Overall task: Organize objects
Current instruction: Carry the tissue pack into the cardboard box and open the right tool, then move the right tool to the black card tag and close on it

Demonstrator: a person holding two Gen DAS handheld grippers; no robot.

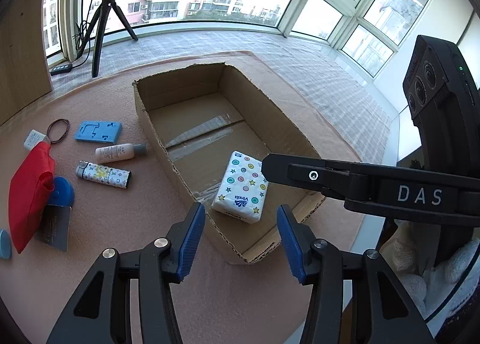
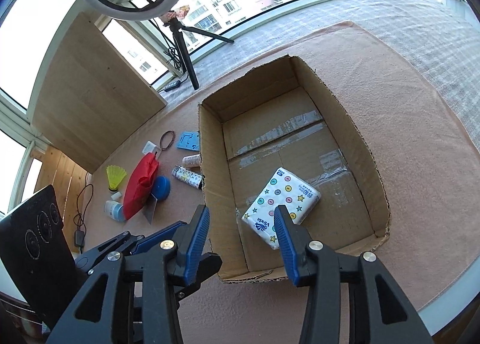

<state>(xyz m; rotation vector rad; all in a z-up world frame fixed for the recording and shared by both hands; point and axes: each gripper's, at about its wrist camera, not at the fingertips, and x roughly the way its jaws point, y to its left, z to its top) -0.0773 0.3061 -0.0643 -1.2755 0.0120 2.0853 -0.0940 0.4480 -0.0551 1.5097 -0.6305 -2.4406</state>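
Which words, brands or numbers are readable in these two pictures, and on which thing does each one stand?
"Vinda": on the white tissue pack with coloured dots and stars, lying in the open cardboard box.
"DAS": in white letters on the black arm of the right gripper, seen from the left wrist.
Too small or blurred: print on the small white bottle with grey cap, the pack's end label, and the patterned lighter.

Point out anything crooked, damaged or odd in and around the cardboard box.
The tissue pack lies skewed in the cardboard box, not square with its walls. The box rim is ragged where the flaps were torn off, and old tape strips peel from its floor. The red pouch sprawls over neighbouring items outside.
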